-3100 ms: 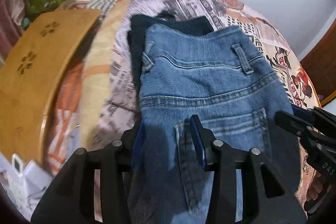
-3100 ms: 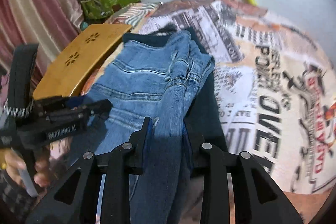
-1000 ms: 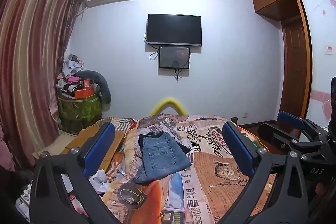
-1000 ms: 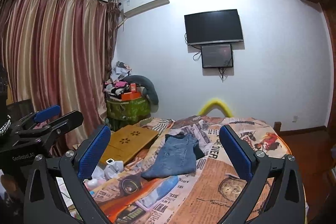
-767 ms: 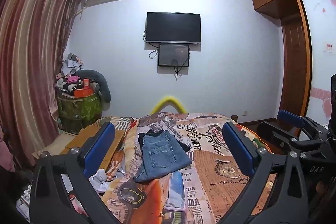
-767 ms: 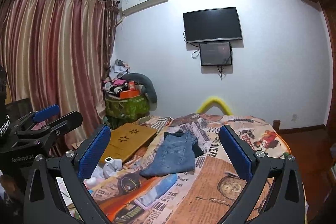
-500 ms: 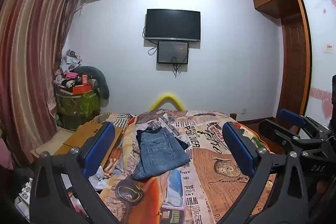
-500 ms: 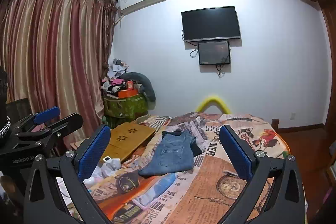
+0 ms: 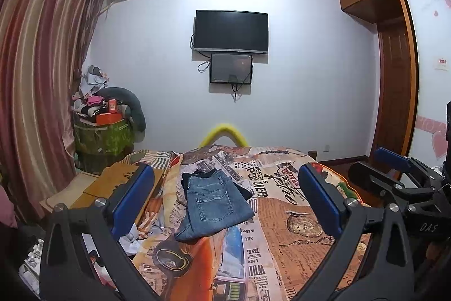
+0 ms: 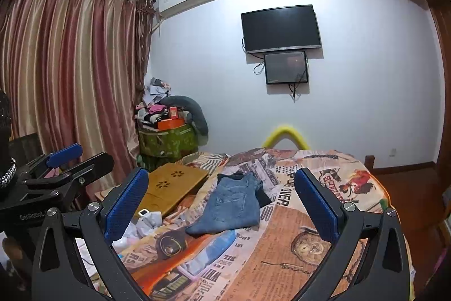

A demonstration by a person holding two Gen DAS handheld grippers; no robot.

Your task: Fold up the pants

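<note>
A: Colours on the bed [image 9: 282, 216]?
B: Faded blue pants [image 9: 214, 205] over a dark garment [image 9: 244, 192]; the bedcover is orange and cream newsprint.
A: Beyond the bed?
B: Striped red-gold curtain [image 10: 70, 69], black television [image 9: 231, 31], blue-padded black tongs [image 10: 220, 205].

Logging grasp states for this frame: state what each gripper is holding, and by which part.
Nothing is held. The left gripper and right gripper are both open, back from the folded jeans lying on the bed.
</note>
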